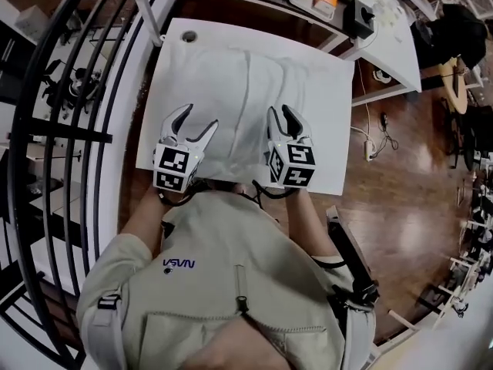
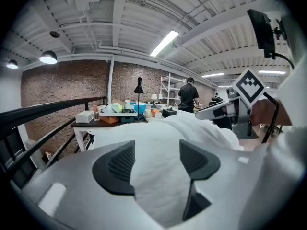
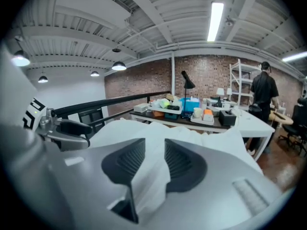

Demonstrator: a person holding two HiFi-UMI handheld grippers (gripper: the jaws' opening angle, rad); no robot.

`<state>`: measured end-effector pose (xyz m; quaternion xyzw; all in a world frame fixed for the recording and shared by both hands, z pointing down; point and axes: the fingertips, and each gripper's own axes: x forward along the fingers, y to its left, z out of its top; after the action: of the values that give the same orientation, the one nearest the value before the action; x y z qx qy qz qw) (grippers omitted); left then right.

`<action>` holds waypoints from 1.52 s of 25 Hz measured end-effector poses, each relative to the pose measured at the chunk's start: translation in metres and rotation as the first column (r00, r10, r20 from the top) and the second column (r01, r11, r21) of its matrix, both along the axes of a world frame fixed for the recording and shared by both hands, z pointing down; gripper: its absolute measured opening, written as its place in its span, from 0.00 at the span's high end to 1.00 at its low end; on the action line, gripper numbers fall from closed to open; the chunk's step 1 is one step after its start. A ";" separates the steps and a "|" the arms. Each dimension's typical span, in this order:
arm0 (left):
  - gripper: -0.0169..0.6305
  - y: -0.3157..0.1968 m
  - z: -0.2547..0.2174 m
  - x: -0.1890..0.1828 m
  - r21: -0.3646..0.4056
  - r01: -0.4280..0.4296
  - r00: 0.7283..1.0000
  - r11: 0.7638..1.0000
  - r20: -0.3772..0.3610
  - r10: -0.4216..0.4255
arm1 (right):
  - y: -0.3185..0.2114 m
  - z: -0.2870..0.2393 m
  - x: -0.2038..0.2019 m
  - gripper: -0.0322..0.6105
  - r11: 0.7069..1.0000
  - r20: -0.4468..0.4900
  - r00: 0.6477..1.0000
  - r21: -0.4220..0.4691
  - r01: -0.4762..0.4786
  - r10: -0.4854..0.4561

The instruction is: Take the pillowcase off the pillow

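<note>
Your left gripper [image 1: 199, 118] is wide open over the near edge of the pillow [image 1: 262, 91], with nothing pinched. Your right gripper [image 1: 279, 112] is near it, jaws only a bit apart, with a fold of the pillowcase [image 3: 152, 174] sitting loose between them. The pillow's flat on the white table [image 1: 173, 60], case still on.

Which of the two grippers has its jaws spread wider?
The left gripper: its jaws stand wide apart over the pillowcase, whereas the right gripper shows only a narrow gap, with a fold of fabric in it.
</note>
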<state>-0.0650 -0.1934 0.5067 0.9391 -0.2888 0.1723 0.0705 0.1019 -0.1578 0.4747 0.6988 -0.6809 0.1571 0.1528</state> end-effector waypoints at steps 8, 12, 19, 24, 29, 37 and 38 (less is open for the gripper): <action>0.49 0.049 0.018 -0.007 -0.010 0.113 0.988 0.994 0.104 -0.111 | 0.054 0.012 -0.034 0.72 0.983 0.048 0.981 0.015 0.185 -0.186; 0.49 0.068 0.029 -0.009 0.000 0.128 0.982 0.992 0.142 -0.126 | 0.080 0.036 -0.047 0.71 0.970 0.049 0.970 -0.032 0.240 -0.238; 0.48 0.091 0.071 -0.002 -0.071 0.002 0.974 0.997 0.225 0.014 | 0.114 0.080 -0.063 0.71 0.970 0.068 0.984 -0.172 0.174 -0.164; 0.49 0.086 0.094 0.006 -0.080 -0.068 0.963 0.994 0.256 0.087 | 0.110 0.121 -0.083 0.65 0.954 0.112 0.989 -0.273 0.123 -0.096; 0.76 0.086 0.108 0.007 -0.023 -0.133 0.948 0.991 0.290 0.134 | 0.093 0.138 -0.082 0.78 0.957 0.024 0.999 -0.287 0.045 -0.039; 0.90 0.052 0.039 -0.007 0.092 -0.111 0.977 0.990 0.192 0.091 | 0.102 0.085 -0.054 0.93 0.983 -0.204 0.977 -0.161 -0.090 0.056; 0.91 0.048 0.030 -0.004 0.100 -0.105 0.980 0.989 0.178 0.085 | 0.106 0.077 -0.039 0.93 0.982 -0.225 0.971 -0.149 -0.121 0.085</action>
<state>-0.0694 -0.1453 0.5364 0.9357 -0.2576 0.2406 -0.0147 0.0628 -0.0519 0.5512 0.7316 -0.6079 0.1420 0.2740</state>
